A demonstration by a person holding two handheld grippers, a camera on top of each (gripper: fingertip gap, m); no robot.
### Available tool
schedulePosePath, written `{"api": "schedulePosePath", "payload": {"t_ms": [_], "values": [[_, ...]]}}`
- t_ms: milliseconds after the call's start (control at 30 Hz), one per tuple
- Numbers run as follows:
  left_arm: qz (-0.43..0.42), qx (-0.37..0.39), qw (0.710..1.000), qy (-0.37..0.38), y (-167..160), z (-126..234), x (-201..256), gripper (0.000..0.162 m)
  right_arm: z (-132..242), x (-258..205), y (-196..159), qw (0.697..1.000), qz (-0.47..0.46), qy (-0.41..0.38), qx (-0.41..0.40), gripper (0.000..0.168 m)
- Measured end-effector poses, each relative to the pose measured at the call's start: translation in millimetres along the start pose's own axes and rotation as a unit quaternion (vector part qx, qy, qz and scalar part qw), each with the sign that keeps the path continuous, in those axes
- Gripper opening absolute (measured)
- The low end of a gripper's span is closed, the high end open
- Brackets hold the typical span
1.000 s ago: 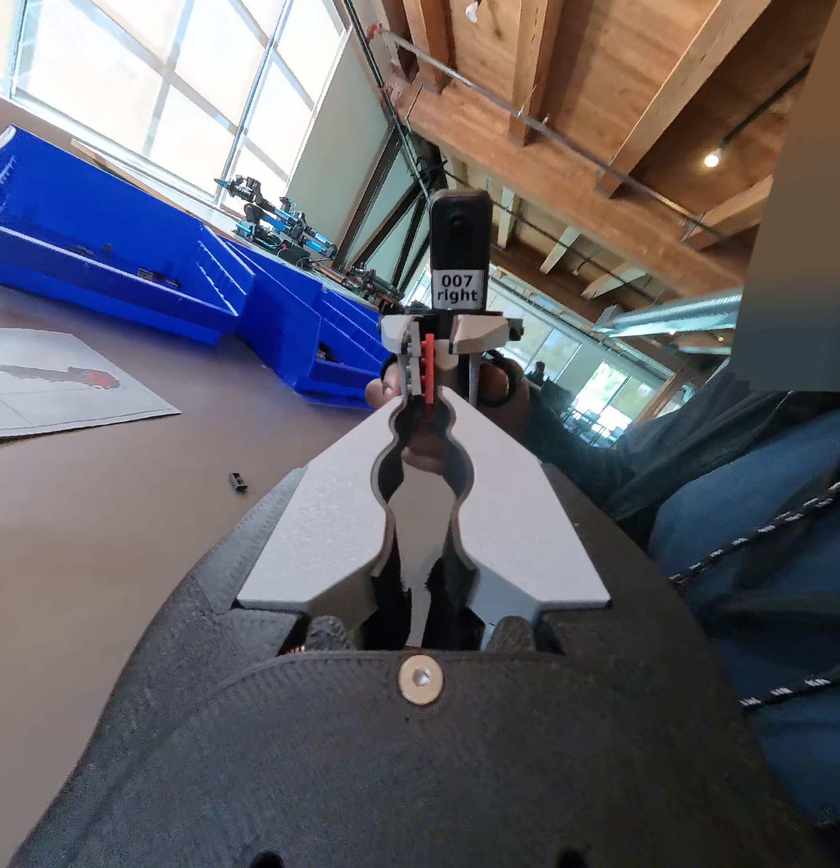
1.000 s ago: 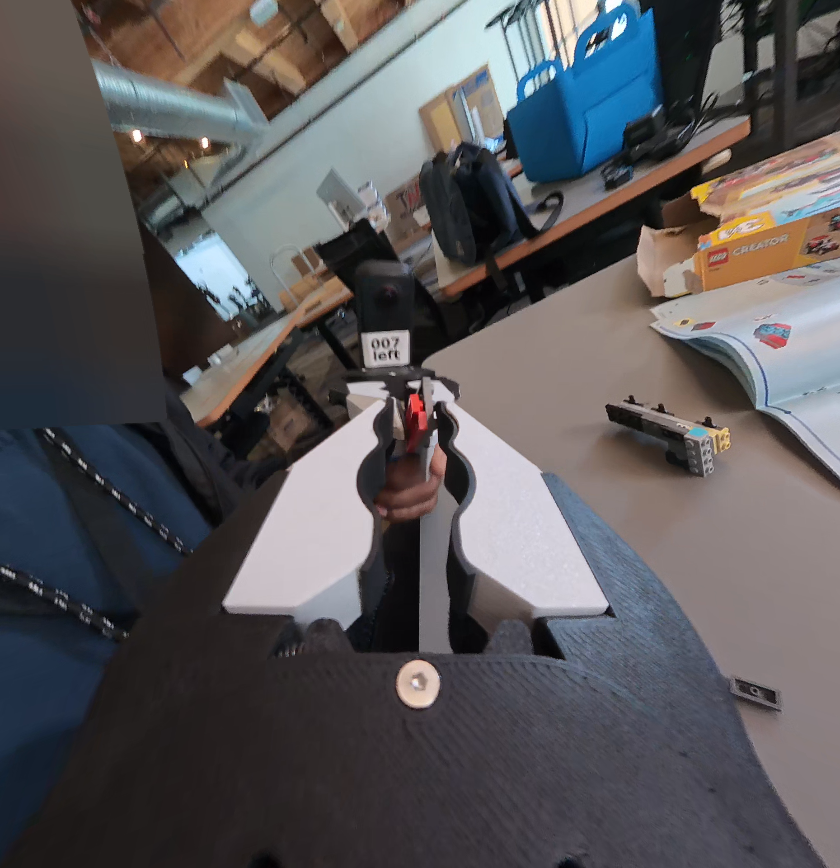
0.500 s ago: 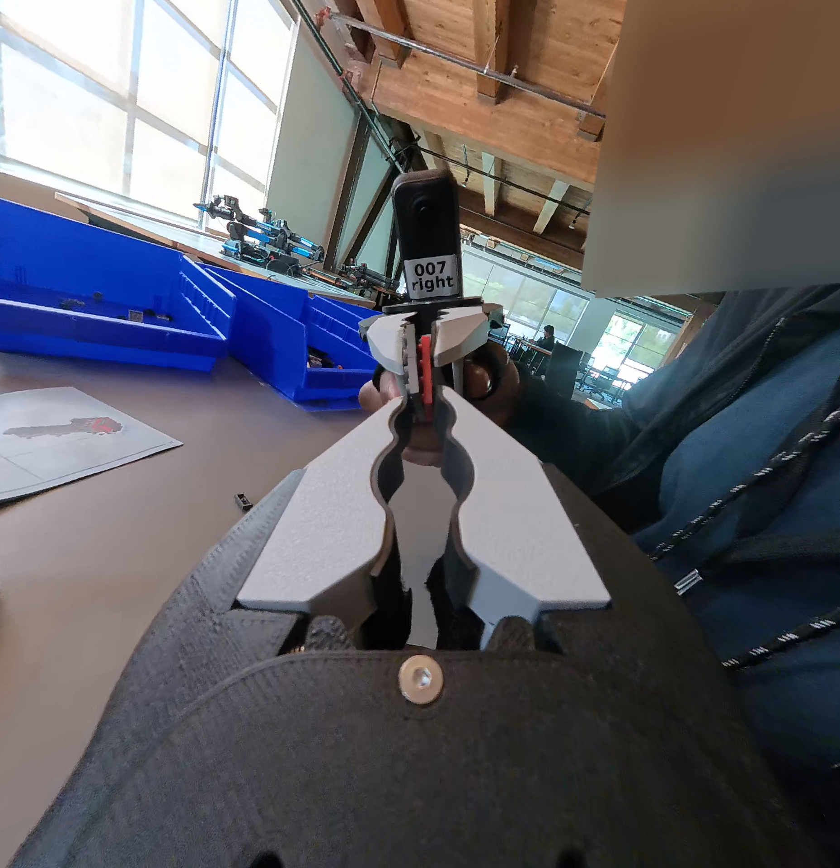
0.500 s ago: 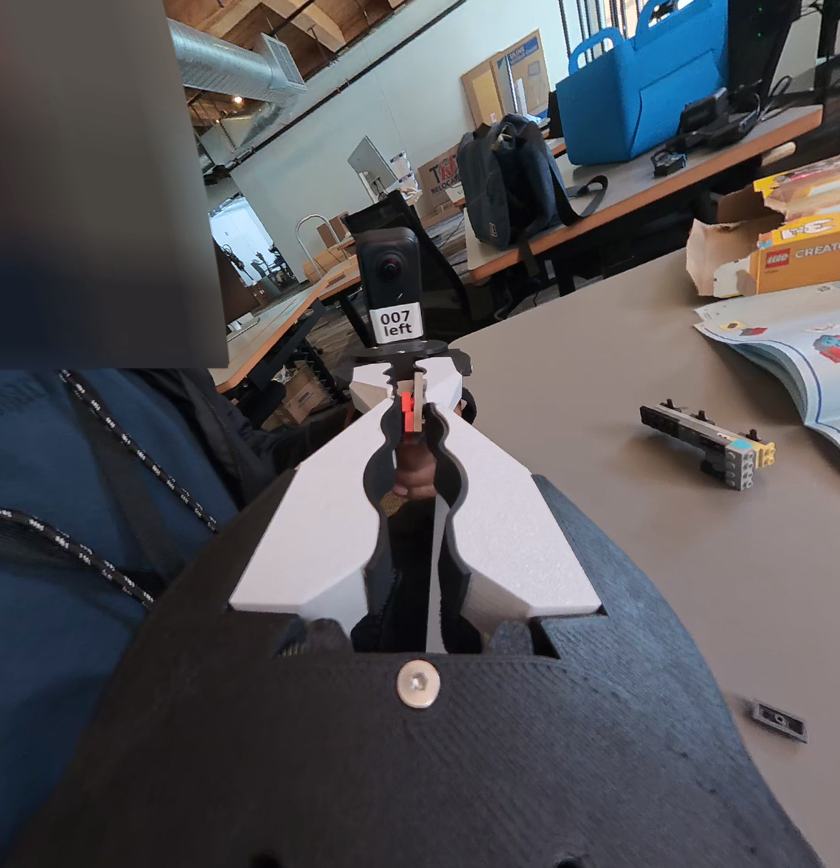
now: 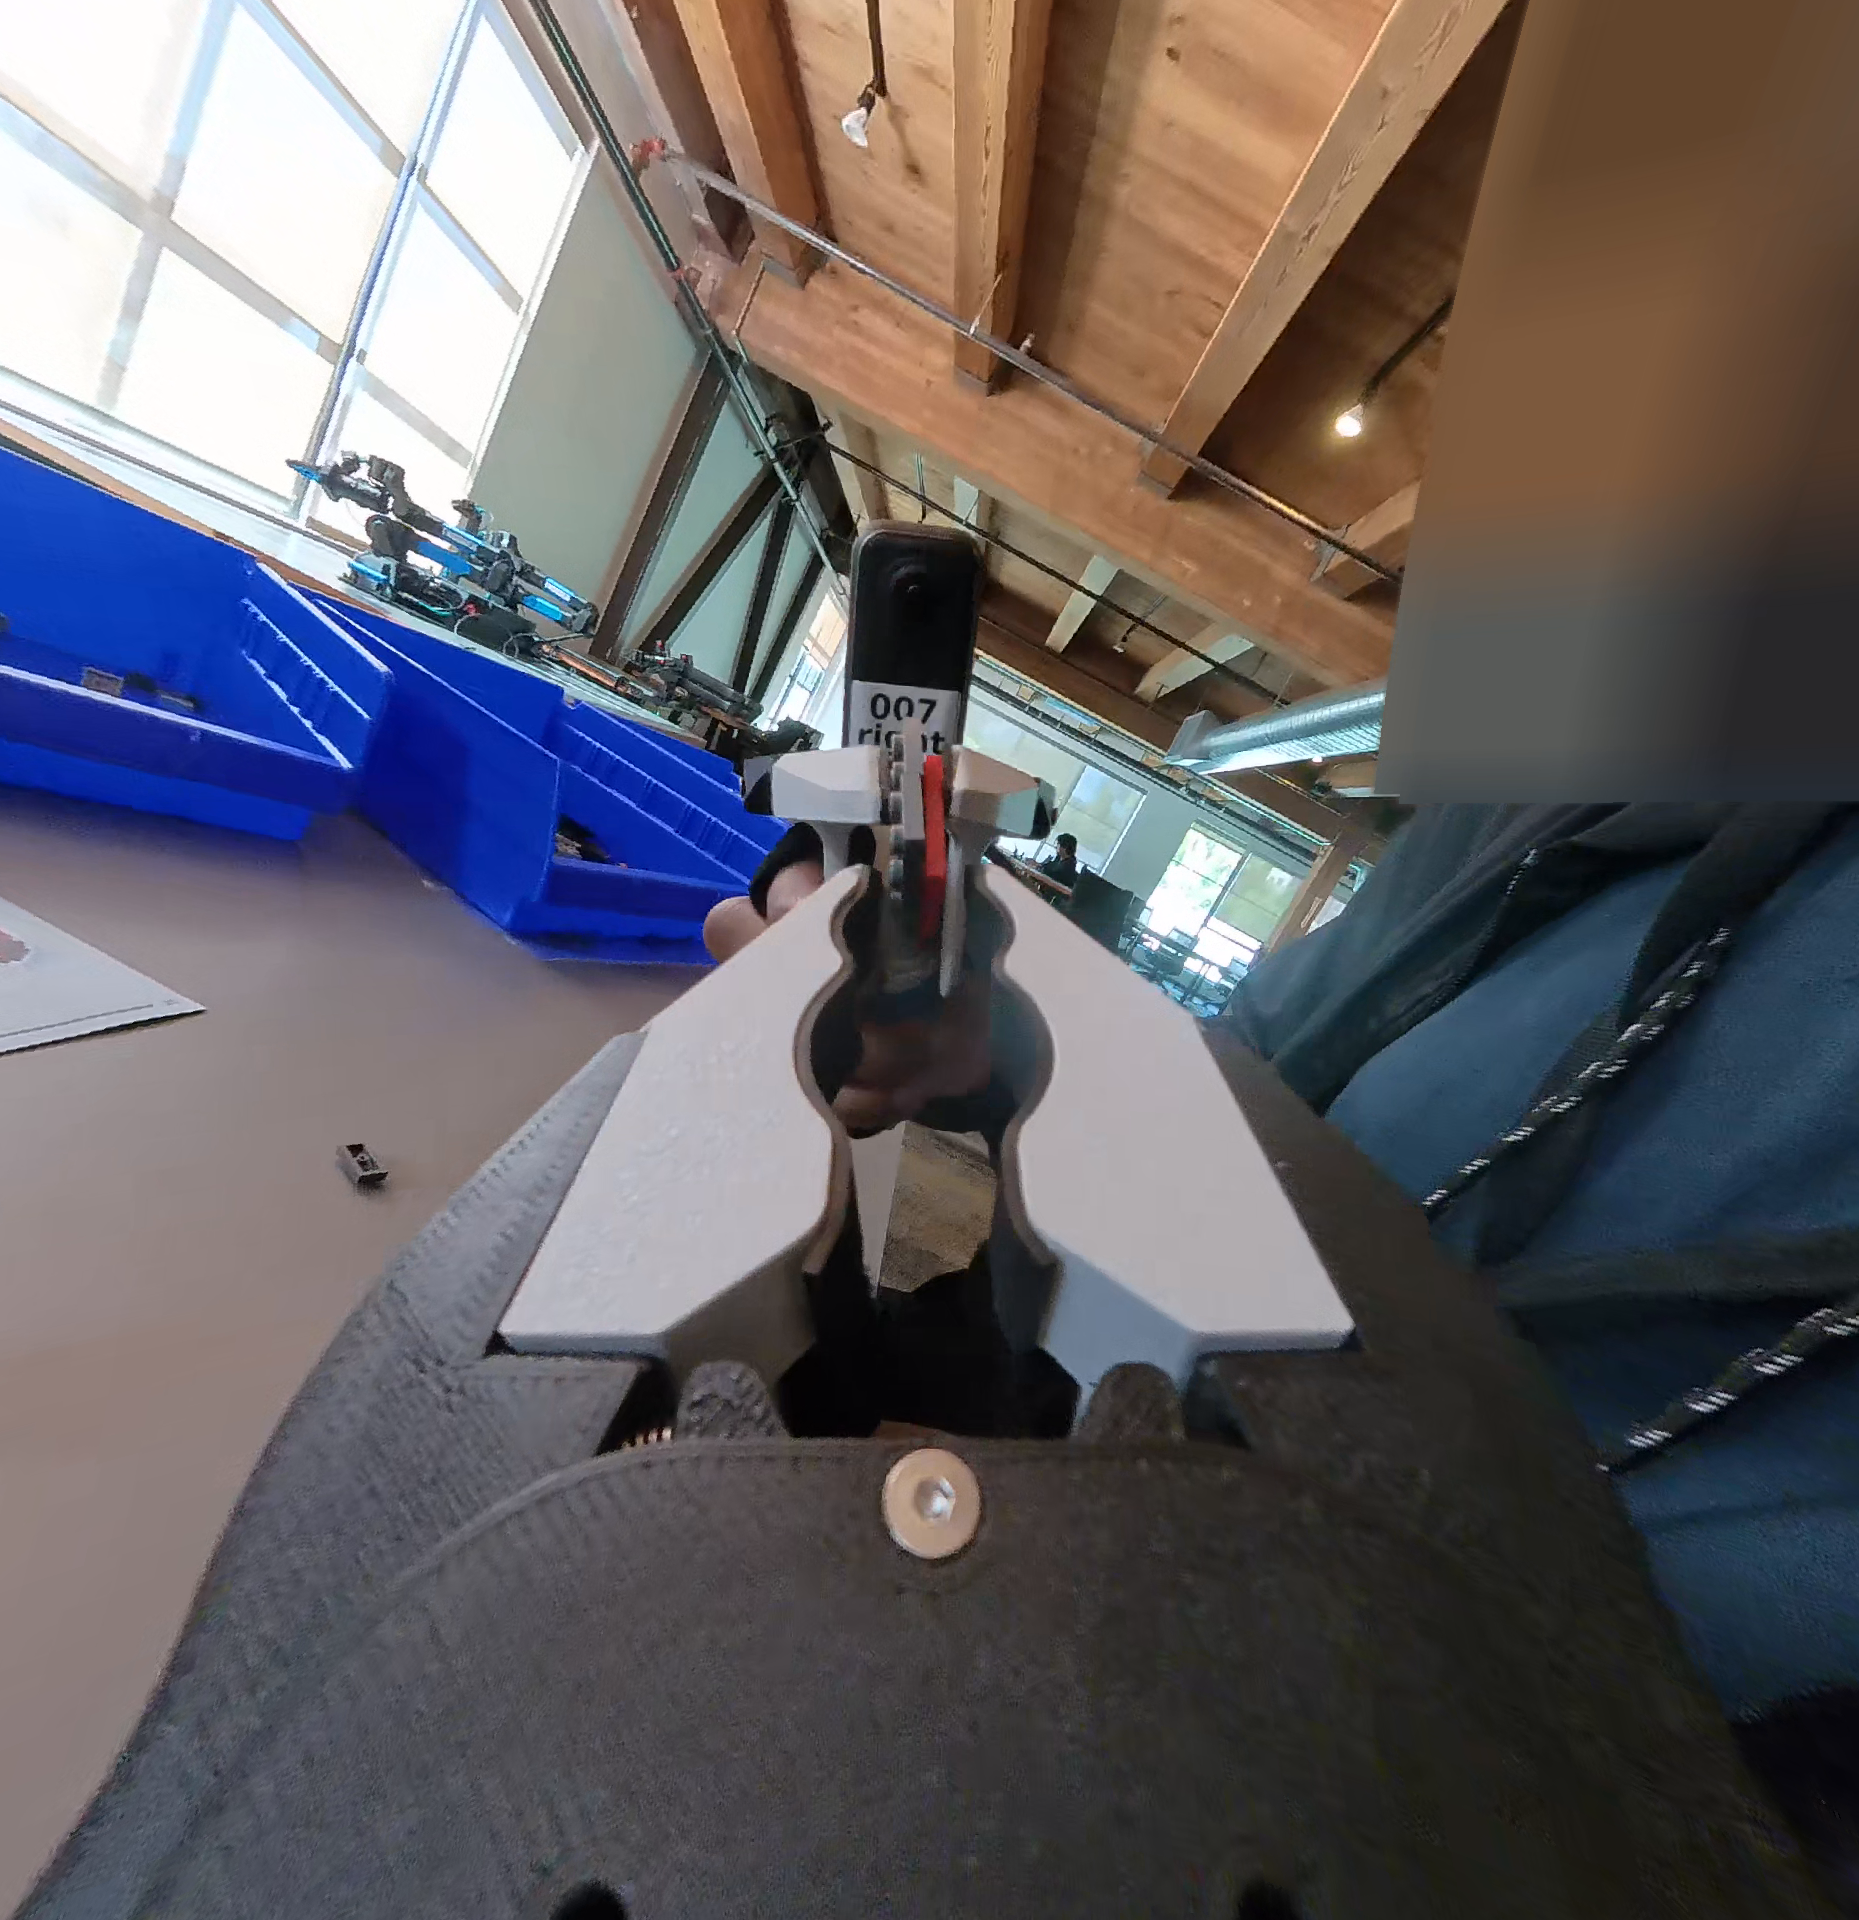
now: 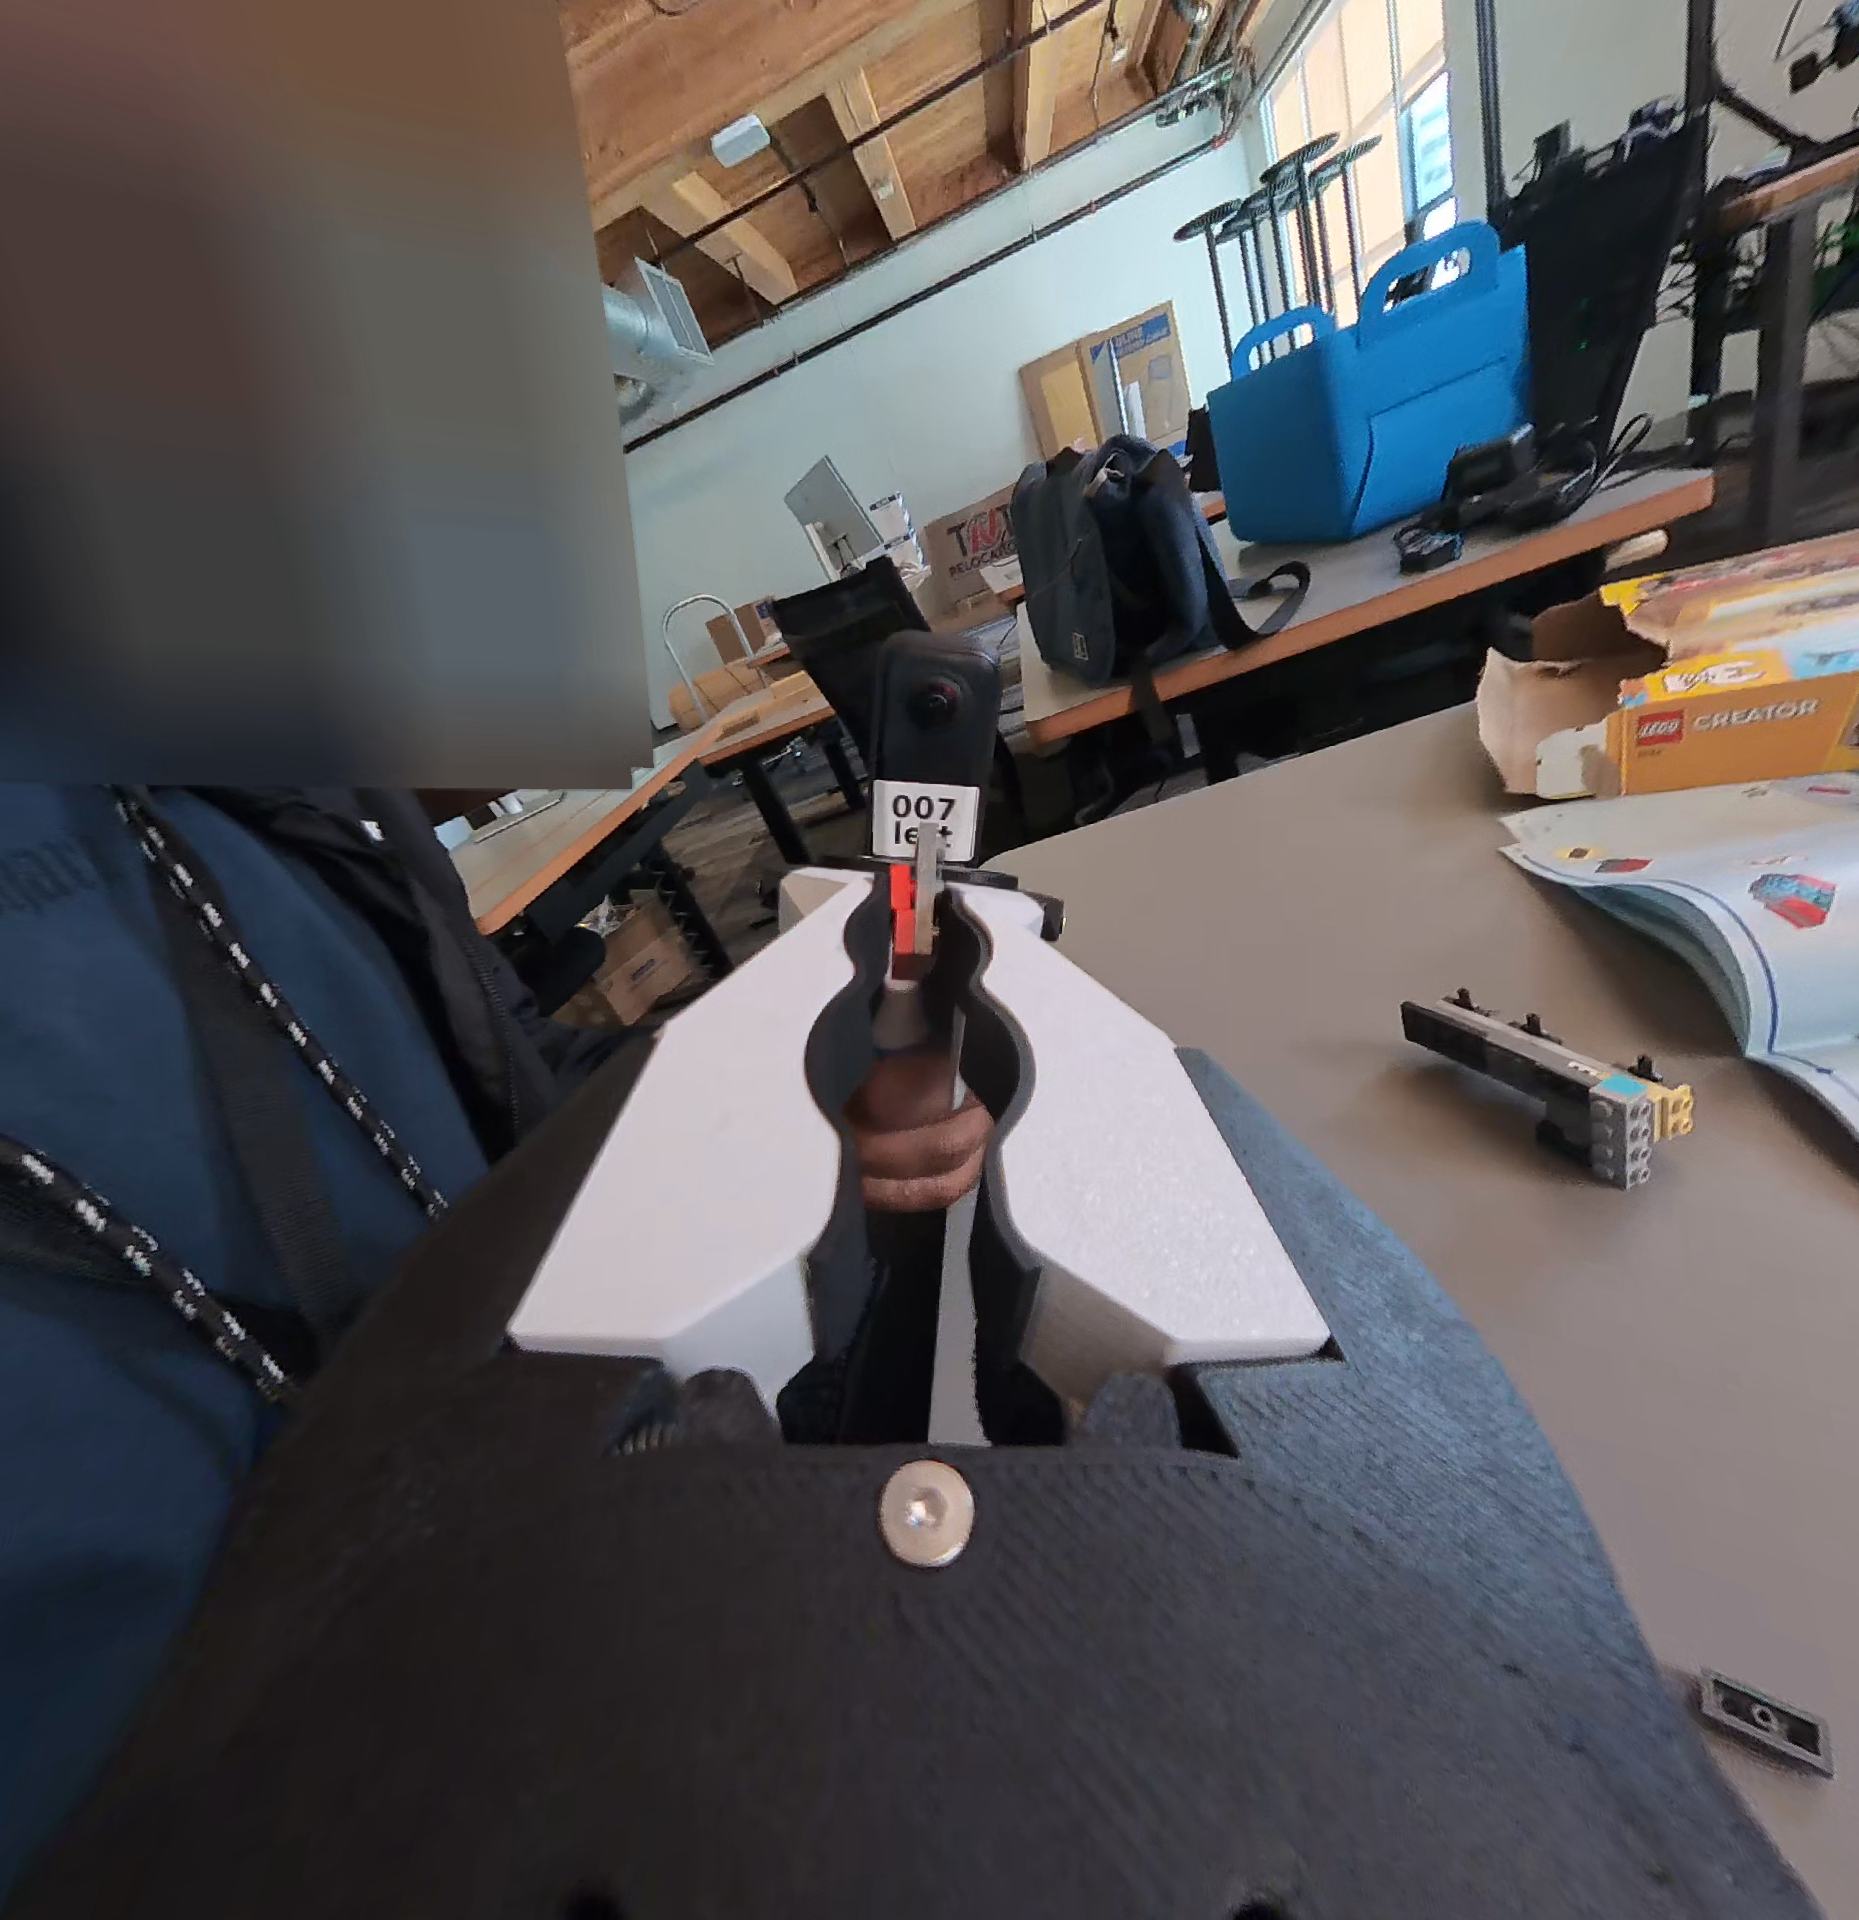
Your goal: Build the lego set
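Since the earlier frame both views have tipped upward, showing more timber ceiling. Left gripper (image 5: pixel 909 904) and right gripper (image 6: pixel 920 925) meet tip to tip above the brown matte tabletop (image 5: pixel 177 1195), both closed on one small red-and-grey lego assembly (image 5: pixel 920 873); who bears it cannot be told. Right of the right claw: grey-black brick bar (image 6: pixel 1548 1086), open instruction booklet (image 6: pixel 1756 935), torn yellow carton (image 6: pixel 1735 707). Left of the left claw: blue plastic bins (image 5: pixel 468 769), contents indistinct.

I see a brown tabletop (image 6: pixel 1320 935) carrying a part-built grey brick assembly (image 6: pixel 1548 1091), an open instruction booklet (image 6: pixel 1756 935), a torn yellow box (image 6: pixel 1683 717), blue bins (image 5: pixel 281 686), a printed sheet (image 5: pixel 42 987) and two small loose dark pieces (image 5: pixel 362 1164) (image 6: pixel 1764 1720).
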State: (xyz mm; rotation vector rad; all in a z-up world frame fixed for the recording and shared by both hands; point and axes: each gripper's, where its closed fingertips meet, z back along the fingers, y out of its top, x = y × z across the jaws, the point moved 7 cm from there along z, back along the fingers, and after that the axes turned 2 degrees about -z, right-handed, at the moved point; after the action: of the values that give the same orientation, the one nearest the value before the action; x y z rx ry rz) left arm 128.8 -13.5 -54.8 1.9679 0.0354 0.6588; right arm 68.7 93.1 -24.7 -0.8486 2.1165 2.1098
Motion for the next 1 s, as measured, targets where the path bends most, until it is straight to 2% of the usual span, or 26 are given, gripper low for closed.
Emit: {"api": "schedulePosePath", "payload": {"t_ms": [100, 400, 633, 800, 1000], "values": [[0.005, 0.014, 1.0, 0.0, 0.2, -2.5, 0.0, 0.009, -0.7, -2.1, -1.1, 1.0, 0.01, 0.0, 0.001, 0.009], [-0.03, 0.027, 0.999, 0.001, 1.4, -3.9, 4.2, 0.009, 0.2, -7.0, 0.0, 0.999, 0.034, 0.016, 0.012, 0.01], [-0.096, 0.004, 0.995, -0.007, 2.6, -1.3, 12.4, 0.008, -1.5, -12.6, 0.7, 0.998, 0.034, 0.047, -0.008, 0.011], [-0.144, -0.024, 0.989, 0.0, 2.1, 0.3, 17.4, 0.008, -0.7, -12.4, 1.1, 0.997, 0.041, 0.054, -0.03, 0.02], [-0.183, -0.07, 0.98, 0.016, -4.8, -1.3, 16.9, 0.008, -0.2, -14.9, 1.4, 0.994, 0.066, 0.06, -0.059, 0.017]]}}
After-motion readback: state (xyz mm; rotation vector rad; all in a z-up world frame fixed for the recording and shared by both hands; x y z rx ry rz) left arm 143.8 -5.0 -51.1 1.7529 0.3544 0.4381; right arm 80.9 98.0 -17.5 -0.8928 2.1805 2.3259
